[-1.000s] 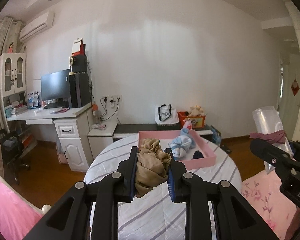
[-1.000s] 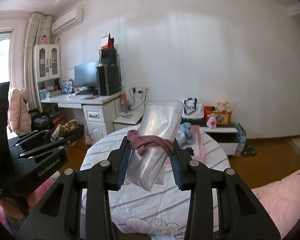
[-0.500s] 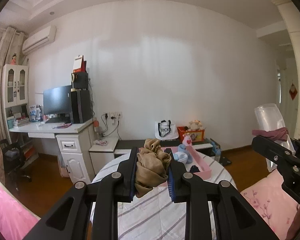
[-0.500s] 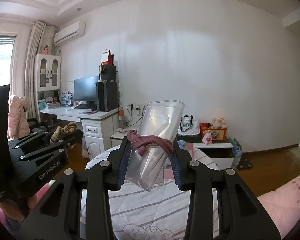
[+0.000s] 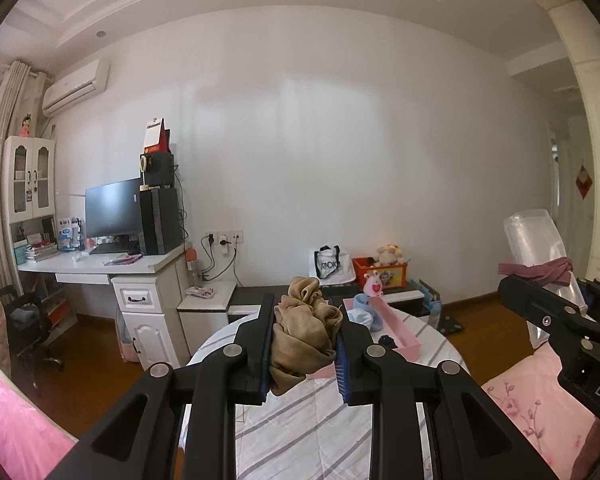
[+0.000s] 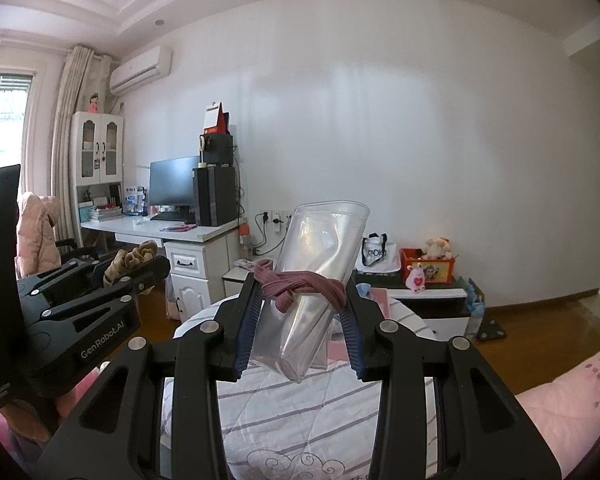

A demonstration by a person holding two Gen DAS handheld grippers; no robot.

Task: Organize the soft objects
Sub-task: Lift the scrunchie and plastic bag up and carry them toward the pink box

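Tan, crumpled cloth (image 5: 306,336) fills the middle of the left wrist view, pinched between the two black fingers of the left gripper (image 5: 304,344) and held in the air above a round table (image 5: 324,412) covered in white, grey-striped fabric. Beyond it on the table sits a pink tray (image 5: 396,326) holding a pale blue soft item (image 5: 364,316). At the right edge the right gripper (image 5: 540,300) carries a clear plastic bag (image 5: 534,240). In the right wrist view, that gripper's fingers squeeze the bag, mouth upward, along with a mauve band (image 6: 304,286) lying across its front. The likely step is feeding the cloth into the bag; it would go best with the mouth kept wide and steady. A desk (image 6: 168,232), monitor (image 6: 174,182) and white wall lie behind.
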